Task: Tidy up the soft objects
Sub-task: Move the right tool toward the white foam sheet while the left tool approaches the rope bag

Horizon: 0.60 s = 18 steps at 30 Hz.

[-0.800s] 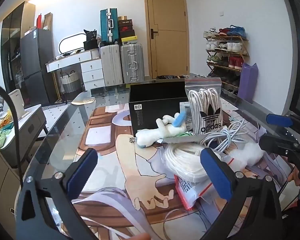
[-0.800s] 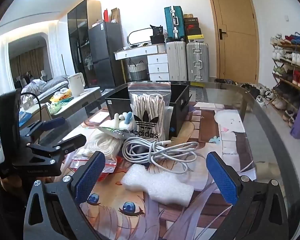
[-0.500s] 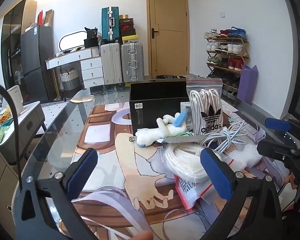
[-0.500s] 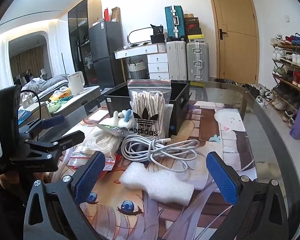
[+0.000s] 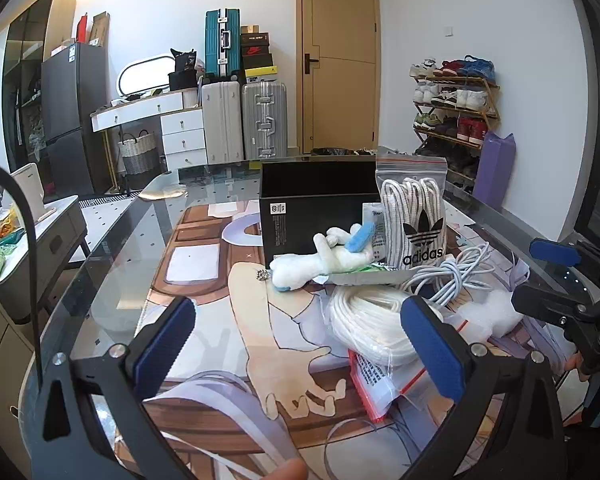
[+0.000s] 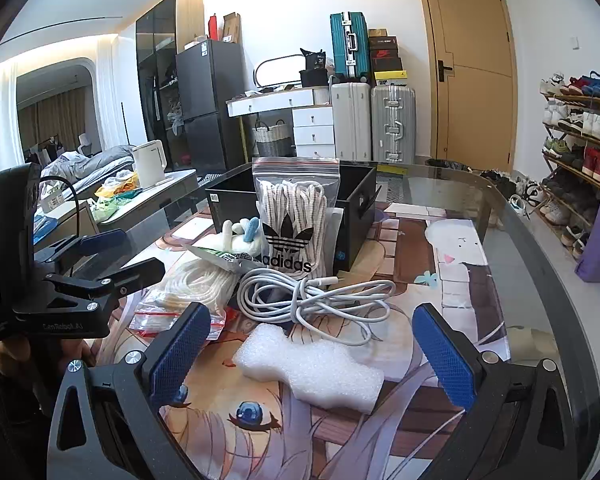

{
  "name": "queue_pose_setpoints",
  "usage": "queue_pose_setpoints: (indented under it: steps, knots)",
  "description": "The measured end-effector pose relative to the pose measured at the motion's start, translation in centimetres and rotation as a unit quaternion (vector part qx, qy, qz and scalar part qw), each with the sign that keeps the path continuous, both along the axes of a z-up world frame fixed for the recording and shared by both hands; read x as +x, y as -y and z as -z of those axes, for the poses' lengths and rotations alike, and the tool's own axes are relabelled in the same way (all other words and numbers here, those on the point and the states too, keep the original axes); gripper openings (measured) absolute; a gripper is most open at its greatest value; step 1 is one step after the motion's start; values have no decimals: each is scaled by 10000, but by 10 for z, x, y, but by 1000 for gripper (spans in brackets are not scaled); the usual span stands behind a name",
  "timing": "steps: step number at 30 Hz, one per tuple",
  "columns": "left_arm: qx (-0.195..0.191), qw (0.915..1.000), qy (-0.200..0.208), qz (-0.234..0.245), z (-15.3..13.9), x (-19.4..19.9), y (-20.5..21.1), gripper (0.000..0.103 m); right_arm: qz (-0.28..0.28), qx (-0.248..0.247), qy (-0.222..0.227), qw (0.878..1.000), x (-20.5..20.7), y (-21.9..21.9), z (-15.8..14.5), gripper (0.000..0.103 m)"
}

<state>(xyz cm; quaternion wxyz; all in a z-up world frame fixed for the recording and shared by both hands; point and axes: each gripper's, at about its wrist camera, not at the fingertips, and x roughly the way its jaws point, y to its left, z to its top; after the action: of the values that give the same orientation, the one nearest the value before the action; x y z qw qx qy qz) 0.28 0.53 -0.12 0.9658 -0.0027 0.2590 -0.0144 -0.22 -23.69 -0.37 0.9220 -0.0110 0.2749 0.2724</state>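
A black open box (image 5: 320,204) (image 6: 356,216) stands mid-table. Against it leans a zip bag of white laces (image 5: 414,216) (image 6: 294,220), with a white plush toy (image 5: 320,258) (image 6: 240,236) lying beside it. In front lie a bagged coil of white rope (image 5: 368,320) (image 6: 188,284), a white cable bundle (image 5: 452,272) (image 6: 316,296) and a white foam piece (image 6: 312,368) (image 5: 484,314). My left gripper (image 5: 296,344) is open, short of the rope coil. My right gripper (image 6: 312,356) is open, its fingers either side of the foam and nearer than it.
The glass table (image 5: 112,264) carries a printed cartoon mat (image 6: 452,280). Its curved right edge (image 6: 540,264) drops to the floor. Suitcases (image 5: 244,120), a white dresser (image 5: 172,120), a door (image 6: 472,72) and a shoe rack (image 5: 452,108) line the far wall. A side cabinet (image 5: 40,240) stands left.
Both grippers have barely shifted; the views drift slightly. The objects on the table lie as before.
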Motion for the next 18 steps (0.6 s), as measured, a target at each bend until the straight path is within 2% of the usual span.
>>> queue_pose_setpoints:
  steps: [18]
  knots:
    - [-144, 9999, -32, -66, 4, 3, -7, 103, 15, -9, -21, 10000, 1, 0, 1, 103]
